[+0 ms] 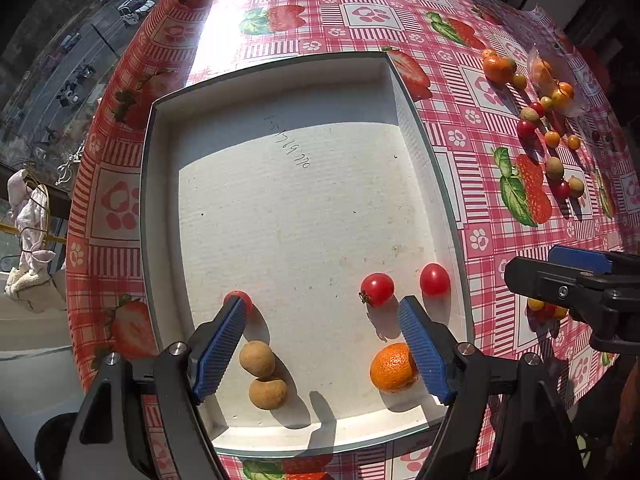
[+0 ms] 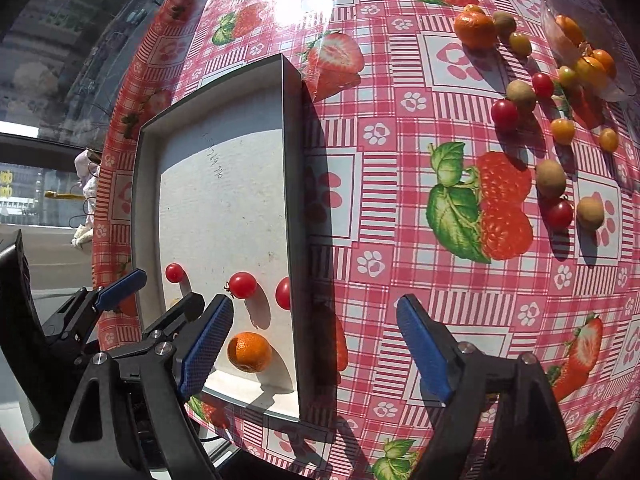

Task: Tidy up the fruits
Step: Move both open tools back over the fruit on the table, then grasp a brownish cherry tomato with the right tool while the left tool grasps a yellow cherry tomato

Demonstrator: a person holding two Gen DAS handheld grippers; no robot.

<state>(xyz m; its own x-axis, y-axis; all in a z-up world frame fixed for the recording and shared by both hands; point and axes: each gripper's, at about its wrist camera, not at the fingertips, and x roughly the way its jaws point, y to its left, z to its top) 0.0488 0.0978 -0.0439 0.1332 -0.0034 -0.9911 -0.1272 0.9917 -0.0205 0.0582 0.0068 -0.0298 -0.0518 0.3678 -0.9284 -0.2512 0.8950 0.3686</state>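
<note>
A white shallow box (image 1: 160, 208) lies on the strawberry tablecloth. Inside near its front lie two brown longans (image 1: 257, 359), a small orange (image 1: 393, 367) and three cherry tomatoes (image 1: 377, 289). My left gripper (image 1: 322, 308) is open and empty above the box's front, between the longans and the orange. My right gripper (image 2: 314, 310) is open and empty over the box's right wall (image 2: 294, 208); it also shows in the left wrist view (image 1: 576, 276). Loose fruit (image 2: 550, 178) lies scattered at the far right of the table: tomatoes, longans, yellow tomatoes and an orange (image 2: 476, 30).
A clear plastic bag (image 2: 580, 40) with orange fruit lies at the far right. The round table's edge (image 1: 76, 220) drops off at the left, with a street far below. A few small fruits (image 1: 544, 310) lie under my right gripper in the left wrist view.
</note>
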